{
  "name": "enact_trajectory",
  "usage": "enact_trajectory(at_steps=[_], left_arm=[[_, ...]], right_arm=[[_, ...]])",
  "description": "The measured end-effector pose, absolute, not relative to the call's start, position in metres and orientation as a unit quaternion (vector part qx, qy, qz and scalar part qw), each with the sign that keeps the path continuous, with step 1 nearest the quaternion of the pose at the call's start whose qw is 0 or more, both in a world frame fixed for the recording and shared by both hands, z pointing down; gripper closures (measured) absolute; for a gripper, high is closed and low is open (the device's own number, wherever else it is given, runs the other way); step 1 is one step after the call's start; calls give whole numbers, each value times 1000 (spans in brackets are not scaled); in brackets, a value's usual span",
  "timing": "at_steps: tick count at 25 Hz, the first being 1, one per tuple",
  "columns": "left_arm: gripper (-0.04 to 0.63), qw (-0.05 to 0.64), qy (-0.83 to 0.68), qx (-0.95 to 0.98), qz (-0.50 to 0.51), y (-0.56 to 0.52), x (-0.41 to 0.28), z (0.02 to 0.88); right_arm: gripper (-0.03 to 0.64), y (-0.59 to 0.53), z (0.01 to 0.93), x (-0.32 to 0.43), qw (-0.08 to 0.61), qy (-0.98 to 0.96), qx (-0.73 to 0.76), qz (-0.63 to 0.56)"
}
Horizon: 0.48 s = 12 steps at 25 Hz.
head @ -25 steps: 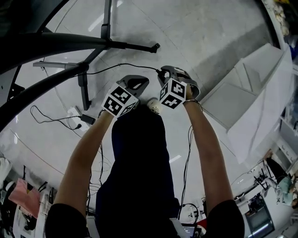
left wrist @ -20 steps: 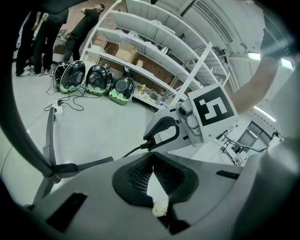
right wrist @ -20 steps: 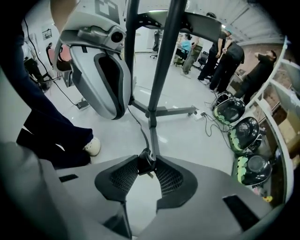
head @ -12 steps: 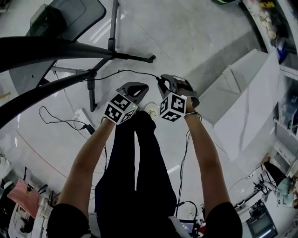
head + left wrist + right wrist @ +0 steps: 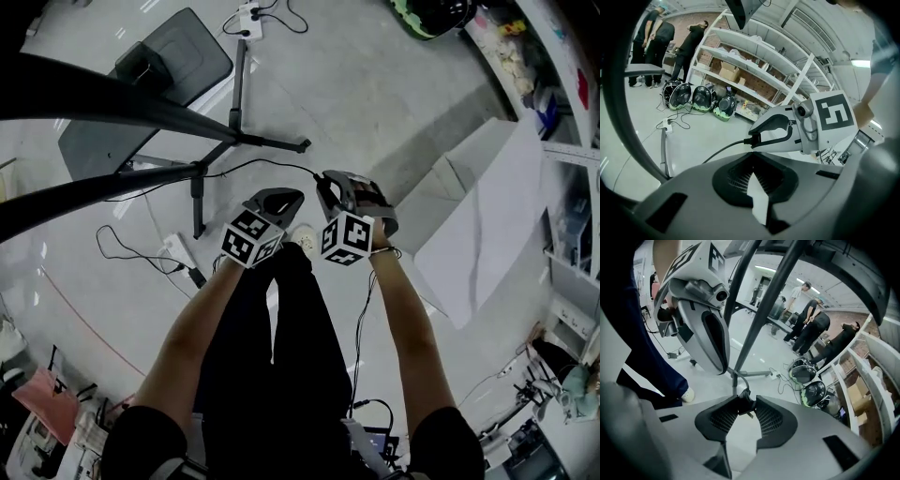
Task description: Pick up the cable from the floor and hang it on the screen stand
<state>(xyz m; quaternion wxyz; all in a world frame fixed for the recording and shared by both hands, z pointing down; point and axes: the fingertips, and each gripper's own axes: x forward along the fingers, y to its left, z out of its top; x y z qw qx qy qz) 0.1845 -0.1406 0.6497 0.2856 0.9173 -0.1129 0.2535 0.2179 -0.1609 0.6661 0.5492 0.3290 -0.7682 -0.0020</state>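
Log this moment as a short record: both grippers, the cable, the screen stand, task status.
left gripper: fingers together, nothing between them
right gripper: fingers clamped on the plug end of the cable
cable: trails from the right gripper toward the foot of the screen stand
screen stand: upright on the floor, ahead and left of the grippers
status: cable picked up, not yet hung

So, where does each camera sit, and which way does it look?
Head view: on the person's head, facing down at the floor; arms, legs, left gripper, right gripper show.
Left gripper view: on that gripper, past its shut jaws toward shelves; right gripper shows.
Right gripper view: on that gripper, over jaws clamping the cable, toward the screen stand; a leg shows.
Shared: all show the cable.
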Motion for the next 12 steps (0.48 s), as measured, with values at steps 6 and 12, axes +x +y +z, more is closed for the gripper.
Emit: enact_trajectory(at_steps=[6, 12], left_arm=[[589, 278, -120, 922, 241, -128, 177, 594], [588, 278, -114, 924, 235, -126, 162, 539]], right_arm=[[480, -154, 598, 218, 540, -763, 354, -38], [480, -158, 522, 212, 537, -750, 377, -86]])
